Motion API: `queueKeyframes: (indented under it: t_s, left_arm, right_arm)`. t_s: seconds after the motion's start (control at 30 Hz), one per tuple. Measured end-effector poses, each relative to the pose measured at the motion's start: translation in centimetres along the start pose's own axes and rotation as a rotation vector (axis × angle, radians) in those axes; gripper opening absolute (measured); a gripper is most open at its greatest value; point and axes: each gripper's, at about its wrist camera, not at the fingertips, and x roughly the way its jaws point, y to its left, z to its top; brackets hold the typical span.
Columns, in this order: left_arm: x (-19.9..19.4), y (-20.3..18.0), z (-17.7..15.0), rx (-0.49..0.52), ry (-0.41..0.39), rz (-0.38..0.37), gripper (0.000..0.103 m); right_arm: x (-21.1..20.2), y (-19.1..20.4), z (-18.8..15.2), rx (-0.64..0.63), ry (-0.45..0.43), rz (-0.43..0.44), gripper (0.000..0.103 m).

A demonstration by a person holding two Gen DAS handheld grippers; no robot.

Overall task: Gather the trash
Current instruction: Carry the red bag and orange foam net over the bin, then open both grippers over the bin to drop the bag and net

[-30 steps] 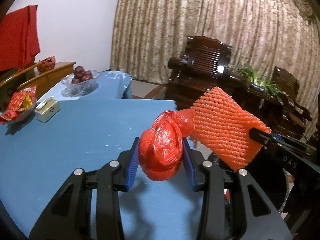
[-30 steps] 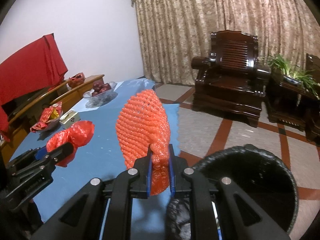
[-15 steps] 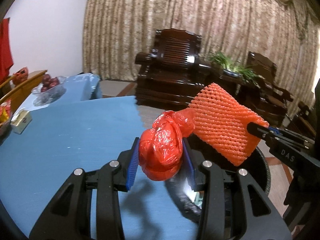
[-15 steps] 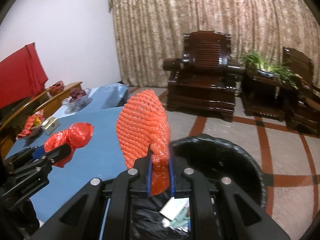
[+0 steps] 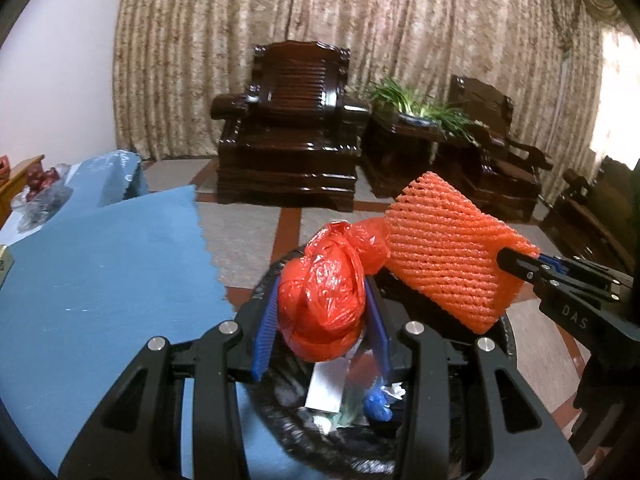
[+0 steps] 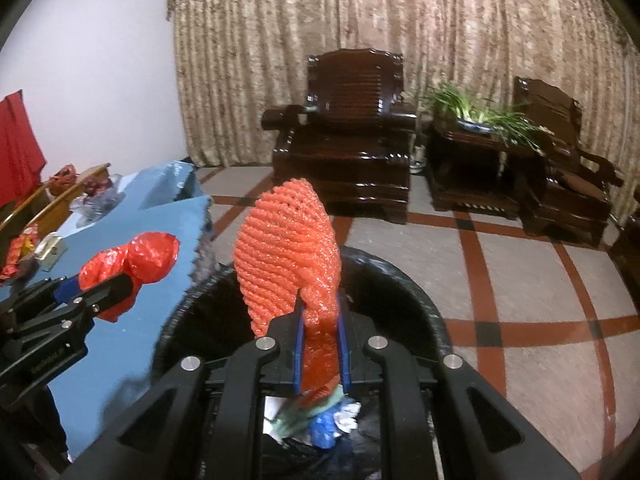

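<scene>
Gripping a red bag [image 5: 322, 300], left claw [image 5: 323, 322]; right claw [image 6: 319, 344] pinches foam net [image 6: 288, 248].

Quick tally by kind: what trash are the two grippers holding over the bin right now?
Knotted red plastic bag, in the left gripper: 1
Orange foam fruit net, in the right gripper: 1
Total: 2, both above the black-lined bin.

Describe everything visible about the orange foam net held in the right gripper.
The orange foam net is a soft mesh sleeve of ribbed, open-weave foam, flattened into a broad fan. Its narrow lower end is pinched between the blue-padded fingers of the right gripper, and the wide end stands up and forward. It hangs over the black-lined trash bin. In the left wrist view its corner seems to brush the red plastic bag.
</scene>
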Motion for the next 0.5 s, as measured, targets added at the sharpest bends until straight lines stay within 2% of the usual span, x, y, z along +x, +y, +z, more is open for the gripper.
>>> queueKeyframes:
  t_s: [0.2, 0.5]
  left_arm:
    - [3.6, -0.8, -0.7, 0.008, 0.058, -0.016, 0.040]
    - [7.1, -0.4, -1.1, -0.002, 0.109, -0.034, 0.043]
  right_arm:
    - [2.4, -1.1, -1.2, 0.026, 0.051, -0.026, 0.014]
    - [6.1, -2.5, -2.1, 0.049, 0.113, -0.046, 0.014]
